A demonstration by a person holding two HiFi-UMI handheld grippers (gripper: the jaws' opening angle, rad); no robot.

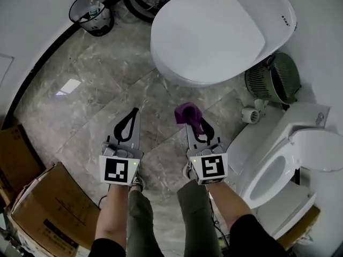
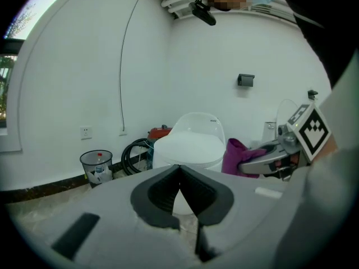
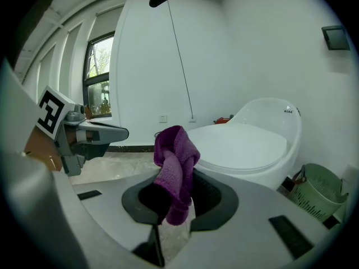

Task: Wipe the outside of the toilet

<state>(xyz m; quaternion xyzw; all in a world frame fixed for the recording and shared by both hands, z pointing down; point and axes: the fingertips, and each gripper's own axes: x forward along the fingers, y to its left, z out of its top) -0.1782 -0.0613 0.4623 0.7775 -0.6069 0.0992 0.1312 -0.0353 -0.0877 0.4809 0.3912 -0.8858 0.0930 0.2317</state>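
A large white toilet (image 1: 214,31) with its lid down stands on the marble floor ahead of me; it also shows in the left gripper view (image 2: 190,147) and the right gripper view (image 3: 247,144). My right gripper (image 1: 192,121) is shut on a purple cloth (image 1: 186,113), which bunches up above the jaws and hangs between them (image 3: 175,156). It hovers just short of the toilet's near side, not touching it. My left gripper (image 1: 134,111) is beside it on the left, shut with nothing in it (image 2: 179,170).
A second white toilet (image 1: 278,175) with its seat open stands at the right, close to my right arm. A green slatted basket (image 1: 273,79) sits between the two toilets. A black bin (image 1: 91,15) stands at the far wall. Cardboard boxes (image 1: 48,208) lie at the lower left.
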